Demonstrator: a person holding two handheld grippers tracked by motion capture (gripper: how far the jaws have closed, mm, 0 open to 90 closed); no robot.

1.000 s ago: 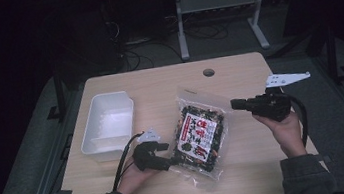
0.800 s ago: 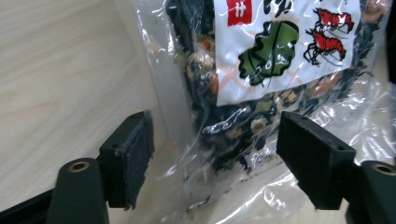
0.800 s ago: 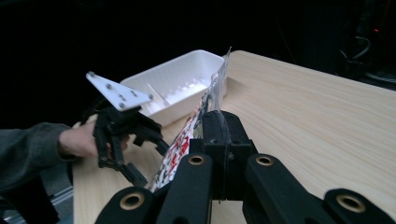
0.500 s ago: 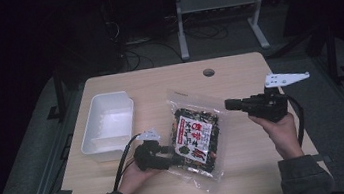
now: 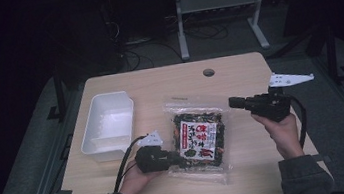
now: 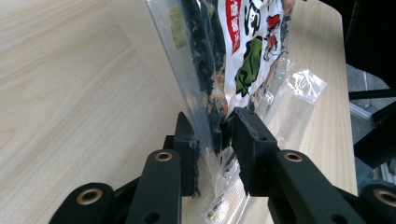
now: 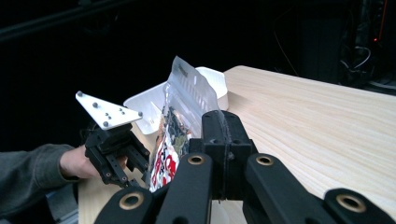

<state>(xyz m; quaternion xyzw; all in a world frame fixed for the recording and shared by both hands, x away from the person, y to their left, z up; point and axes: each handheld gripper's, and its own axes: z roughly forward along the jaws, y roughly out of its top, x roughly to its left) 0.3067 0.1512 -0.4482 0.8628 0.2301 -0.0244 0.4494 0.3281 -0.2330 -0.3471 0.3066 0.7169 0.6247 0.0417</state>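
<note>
Since the earlier frames the left gripper [image 5: 180, 159] has pushed in from the bag's near-left edge and its jaws have just been closing; they now pinch the lower edge of the snack bag [image 5: 200, 136], the clear plastic squeezed between both black pads in the left gripper view [image 6: 219, 140]. That bag, a clear pouch of dark contents with a red and white label, sits in the middle of the wooden table [image 5: 158, 83], its gripped side lifted so that it stands tilted in the right gripper view [image 7: 180, 116]. Just beside the bag, on its left in the high view, is the white tray [image 5: 108, 125], apart from it. Held above the table's right edge, the right gripper [image 5: 234, 102] points toward the bag without touching it, its jaws pressed together on nothing [image 7: 223, 140]
</note>
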